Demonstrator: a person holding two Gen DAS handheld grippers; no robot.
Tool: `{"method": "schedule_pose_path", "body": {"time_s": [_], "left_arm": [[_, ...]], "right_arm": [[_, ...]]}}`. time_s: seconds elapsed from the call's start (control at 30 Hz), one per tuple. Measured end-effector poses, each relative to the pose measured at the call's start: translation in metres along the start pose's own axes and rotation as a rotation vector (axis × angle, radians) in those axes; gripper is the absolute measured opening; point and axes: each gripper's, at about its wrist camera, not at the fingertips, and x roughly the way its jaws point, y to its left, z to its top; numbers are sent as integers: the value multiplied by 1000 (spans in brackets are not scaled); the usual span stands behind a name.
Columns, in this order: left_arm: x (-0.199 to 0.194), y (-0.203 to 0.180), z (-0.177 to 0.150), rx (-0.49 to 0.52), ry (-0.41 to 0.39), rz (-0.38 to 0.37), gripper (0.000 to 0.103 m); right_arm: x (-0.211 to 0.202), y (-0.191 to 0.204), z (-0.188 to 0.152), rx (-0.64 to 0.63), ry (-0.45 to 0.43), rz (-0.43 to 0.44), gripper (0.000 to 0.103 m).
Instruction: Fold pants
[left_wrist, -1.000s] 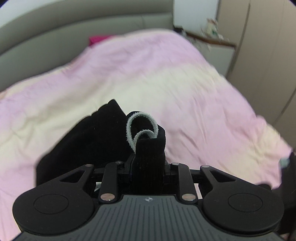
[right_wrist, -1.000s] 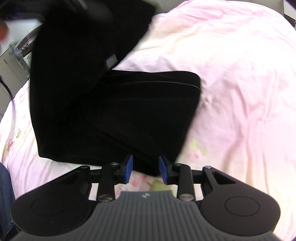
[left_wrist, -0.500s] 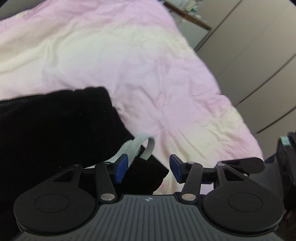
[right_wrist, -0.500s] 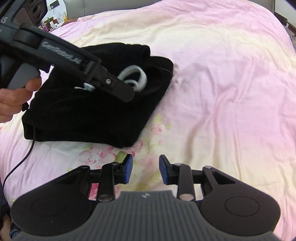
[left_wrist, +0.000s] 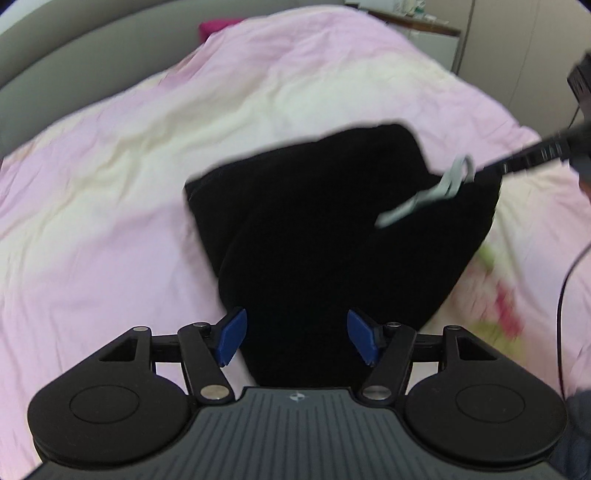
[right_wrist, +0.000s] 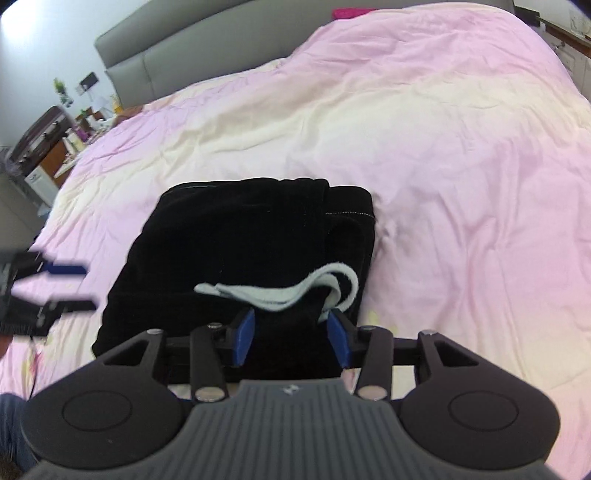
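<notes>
Right wrist view: soft, limp black pants (right_wrist: 236, 251) folded on bed (right_wrist: 461, 184), best gripped at thick near edge below drawstring (right_wrist: 280, 291); right claw (right_wrist: 291, 338) half-open astride it, jaws just widened; left claw (left_wrist: 297, 341) wide, empty.

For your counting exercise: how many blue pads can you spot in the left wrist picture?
2. One pad sits left of the folded black pants, the other pad right. Others may be hidden.
</notes>
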Motion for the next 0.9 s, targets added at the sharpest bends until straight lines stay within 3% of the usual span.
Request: {"method": "schedule_pose_path", "body": {"time_s": [0.13,0.2,0.3,0.37,0.47,0.6,0.67,0.7,0.73,0.8,0.87,0.9], "left_arm": [[12,9,-40,-51,46,-24,74],[22,5,-51,-45,58,-16,72],[46,1,-60,-63,133,69,32],[53,3,-59,-93,185,88,28],[59,0,-48,5,266,86,23],[65,-20,-19,131,429,131,25],[55,-32,-2,180,475,159,31],[43,-37,4,213,472,171,34],[29,-40,9,248,452,167,35],[-6,-38,19,252,370,125,40],[-35,-24,27,154,290,92,49],[-46,-14,31,86,251,90,51]], "right_arm": [[23,3,2,43,39,-46,41],[38,1,-1,61,63,-49,25],[50,4,-8,20,97,-100,23],[54,5,-16,0,107,-135,22],[61,4,-35,43,111,-164,22],[36,23,-37,129,73,-228,23],[13,39,-32,20,55,-239,30],[3,44,-28,-69,57,-242,43],[-2,46,-26,-129,62,-255,51],[-8,40,-20,-179,43,-305,51],[-12,28,-10,-133,10,-261,53],[-13,22,-6,-99,-11,-221,59]]}}
